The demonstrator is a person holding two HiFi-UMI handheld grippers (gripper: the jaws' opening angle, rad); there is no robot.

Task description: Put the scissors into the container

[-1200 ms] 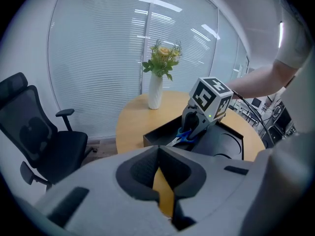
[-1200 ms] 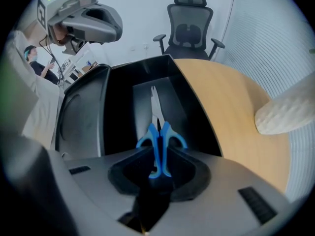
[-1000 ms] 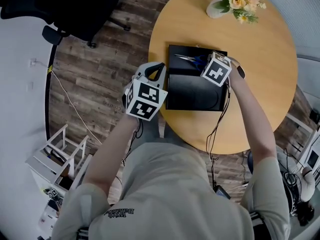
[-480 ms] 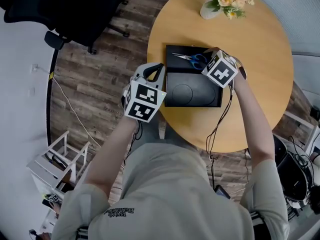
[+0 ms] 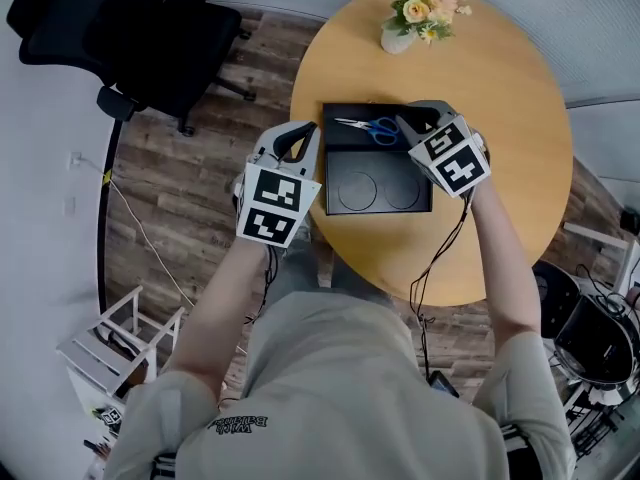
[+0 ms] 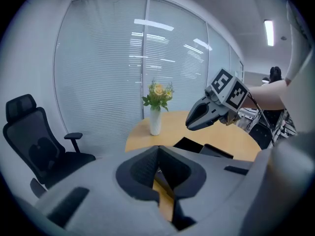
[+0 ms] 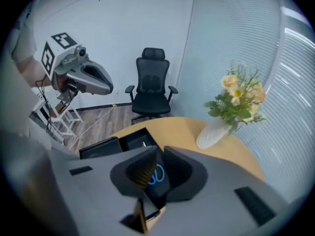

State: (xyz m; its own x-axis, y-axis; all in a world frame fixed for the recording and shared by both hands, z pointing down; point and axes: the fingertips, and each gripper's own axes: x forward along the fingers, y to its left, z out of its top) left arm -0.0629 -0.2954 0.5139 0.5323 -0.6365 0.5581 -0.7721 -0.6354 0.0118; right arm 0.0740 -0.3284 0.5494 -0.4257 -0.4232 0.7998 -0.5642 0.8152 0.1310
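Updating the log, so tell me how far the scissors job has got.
Done: the scissors lie flat inside the black container, in its far compartment, free of either gripper. In hand: nothing. The right gripper hangs by the blue handles with its jaws slightly apart and empty. The left gripper is shut, beside the table. Left: seemingly nothing except pulling the right gripper clear.

The container (image 5: 380, 194) is set on the counter (image 5: 520, 98), toward its left side. The scissors (image 5: 368, 126) are laid in the container's upper compartment. A vase of flowers (image 5: 415, 8) is placed near the counter's top edge. A chair (image 5: 150, 43) is seen on the floor (image 5: 200, 168) at the upper left.
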